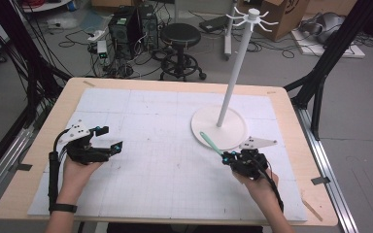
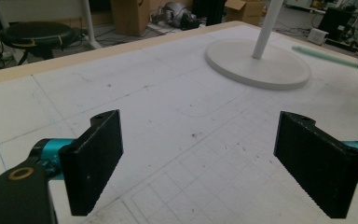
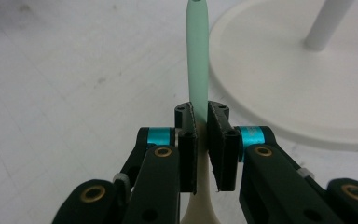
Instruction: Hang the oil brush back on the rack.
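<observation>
The right claw is gripping a pale green tool by its handle, jaws closed on it, the green end pointing forward from the claw. Just ahead and to the right of this claw, a white stand's base is lying on the surface, and the tool's tip is reaching over its rim. The left claw is hovering wide open with nothing between its jaws, well apart from the stand.

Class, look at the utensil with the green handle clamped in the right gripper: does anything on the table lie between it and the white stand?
Nothing visible does. The right gripper holds the green-handled utensil, whose tip already reaches over the rim of the white stand.
</observation>
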Motion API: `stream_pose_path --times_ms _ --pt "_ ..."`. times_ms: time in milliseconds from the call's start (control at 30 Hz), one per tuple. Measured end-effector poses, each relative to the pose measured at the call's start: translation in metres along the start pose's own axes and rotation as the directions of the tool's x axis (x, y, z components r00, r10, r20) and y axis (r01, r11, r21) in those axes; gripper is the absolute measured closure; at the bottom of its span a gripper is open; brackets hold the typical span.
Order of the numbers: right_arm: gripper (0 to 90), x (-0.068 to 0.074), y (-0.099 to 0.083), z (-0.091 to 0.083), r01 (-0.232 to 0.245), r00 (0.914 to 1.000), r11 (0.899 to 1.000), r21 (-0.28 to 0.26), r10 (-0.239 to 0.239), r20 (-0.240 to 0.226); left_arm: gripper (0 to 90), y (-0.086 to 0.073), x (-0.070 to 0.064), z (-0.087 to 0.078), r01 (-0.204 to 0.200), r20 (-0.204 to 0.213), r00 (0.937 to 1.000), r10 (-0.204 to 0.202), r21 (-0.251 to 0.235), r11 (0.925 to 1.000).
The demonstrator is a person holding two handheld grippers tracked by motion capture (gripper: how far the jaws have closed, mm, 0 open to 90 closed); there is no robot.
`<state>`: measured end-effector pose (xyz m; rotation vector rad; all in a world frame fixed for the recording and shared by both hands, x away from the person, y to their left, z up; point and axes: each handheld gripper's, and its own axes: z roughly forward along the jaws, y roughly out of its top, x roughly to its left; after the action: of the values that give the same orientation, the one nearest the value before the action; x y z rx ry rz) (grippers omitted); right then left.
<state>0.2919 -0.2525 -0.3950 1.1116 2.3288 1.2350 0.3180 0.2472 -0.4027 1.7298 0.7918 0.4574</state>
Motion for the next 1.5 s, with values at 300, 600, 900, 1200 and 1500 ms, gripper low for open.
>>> stream_pose_path --times_ms 300,600,900,1200,1500 --pt "83.2 -0.018 0.032 -0.051 -0.003 0.9999 0.989 -0.149 0.005 0.012 16.0 0.000 0.000 -0.001 -0.001 0.001 1.0000 0.001 -0.002 1.0000" --pt "83.1 -0.031 0.073 -0.107 0.023 0.9990 0.959 -0.283 -0.011 0.044 16.0 0.000 0.001 -0.001 0.001 0.000 1.0000 -0.001 0.000 1.0000" --pt "83.1 -0.040 0.101 -0.148 0.041 0.9971 0.928 -0.371 -0.014 0.074 16.0 0.000 0.002 -0.001 0.003 0.000 1.0000 -0.003 -0.003 1.0000" --pt "83.1 -0.043 0.121 -0.184 0.053 0.9959 0.888 -0.457 -0.014 0.089 16.0 0.000 0.002 -0.001 0.000 0.001 1.0000 0.000 0.000 1.0000" --pt "83.1 -0.042 0.138 -0.197 0.066 0.9941 0.873 -0.483 -0.015 0.108 16.0 0.000 0.001 -0.001 0.002 0.000 1.0000 -0.002 -0.002 1.0000"
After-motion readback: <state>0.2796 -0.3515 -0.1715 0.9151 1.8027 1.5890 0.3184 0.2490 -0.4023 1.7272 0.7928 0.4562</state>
